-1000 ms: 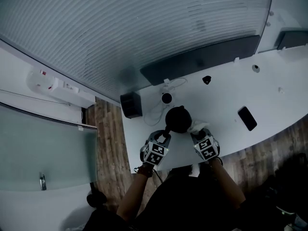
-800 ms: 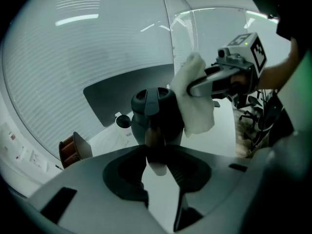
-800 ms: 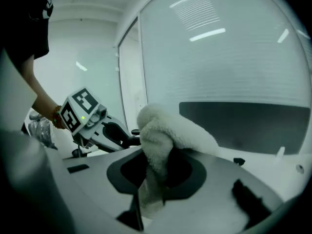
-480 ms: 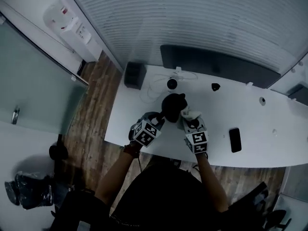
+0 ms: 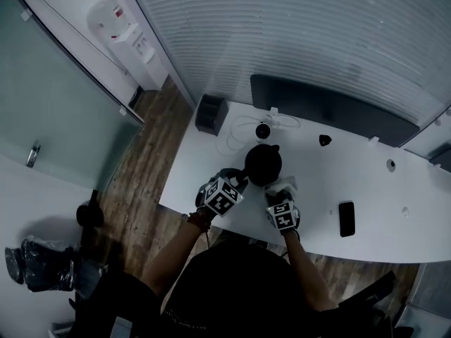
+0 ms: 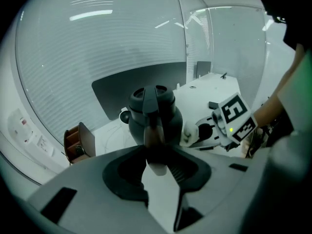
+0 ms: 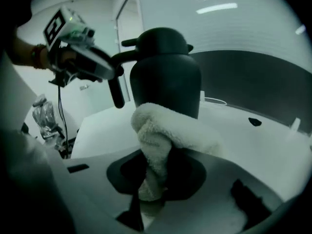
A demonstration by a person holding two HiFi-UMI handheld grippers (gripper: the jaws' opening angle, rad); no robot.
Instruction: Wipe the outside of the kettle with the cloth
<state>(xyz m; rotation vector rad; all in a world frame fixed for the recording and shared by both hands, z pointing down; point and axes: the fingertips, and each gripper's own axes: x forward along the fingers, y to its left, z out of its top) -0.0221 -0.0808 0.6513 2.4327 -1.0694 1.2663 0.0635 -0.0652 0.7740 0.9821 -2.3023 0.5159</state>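
Black kettle (image 5: 263,164) stands upright near the front edge of the white desk (image 5: 366,189), with the left gripper (image 6: 156,155) clamped on its handle (image 6: 152,130) and the right gripper (image 7: 153,182) closed on a bunched terry cloth (image 7: 168,130) held at the kettle's side. Judged: kettle rigid, smooth and probably slippery, best steadied by the handle; cloth soft and light, best gripped at its bunched middle.

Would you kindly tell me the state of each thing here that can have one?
kettle: upright on the table, lid on.
cloth: bunched, at the kettle's side.
left gripper: shut on the kettle's handle.
right gripper: shut on the cloth.
phone: lying flat.
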